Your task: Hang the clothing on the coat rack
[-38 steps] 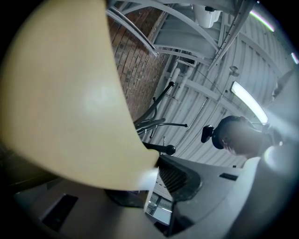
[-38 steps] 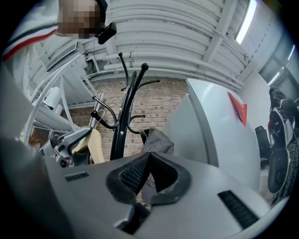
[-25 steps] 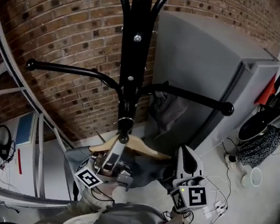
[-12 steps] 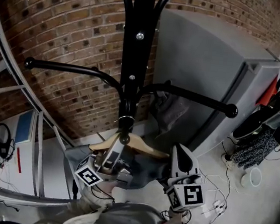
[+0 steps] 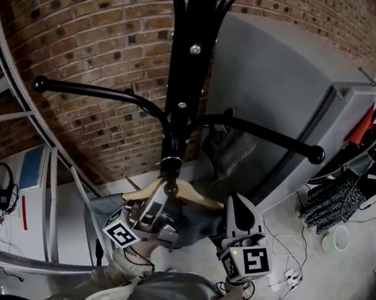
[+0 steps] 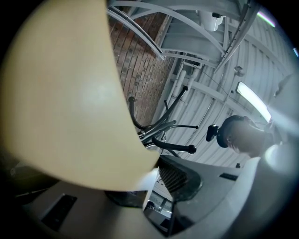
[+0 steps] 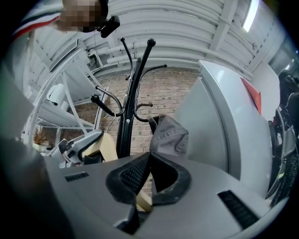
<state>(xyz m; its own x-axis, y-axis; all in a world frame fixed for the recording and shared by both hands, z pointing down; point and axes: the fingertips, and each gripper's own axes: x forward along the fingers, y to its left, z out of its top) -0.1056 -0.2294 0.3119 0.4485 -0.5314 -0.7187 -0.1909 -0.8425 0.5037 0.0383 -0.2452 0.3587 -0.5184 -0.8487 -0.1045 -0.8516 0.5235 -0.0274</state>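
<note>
A black coat rack [image 5: 183, 77] stands against the brick wall, its arms spreading left and right. Just below them hangs a pale wooden hanger [image 5: 192, 195] with grey clothing [image 5: 195, 227] draped on it. The hanger's metal hook [image 5: 167, 166] is close to the pole; whether it rests on the rack I cannot tell. My left gripper [image 5: 159, 200] is shut on the hanger's neck, and the wood [image 6: 70, 102] fills the left gripper view. My right gripper [image 5: 235, 209] is shut on the grey clothing [image 7: 169, 135] at the hanger's right end, with fabric bunched above the pads.
A tall grey cabinet [image 5: 282, 103] stands right behind the rack. White metal framing [image 5: 50, 190] runs along the left. Dark clothes and bags [image 5: 354, 180] pile up at far right. On the floor below them lie cables [image 5: 288, 274] and a white bowl [image 5: 338, 238].
My right gripper has drifted a little to the left, toward the hanger. The left gripper and the hanger stay almost where they were under the rack's arms.
</note>
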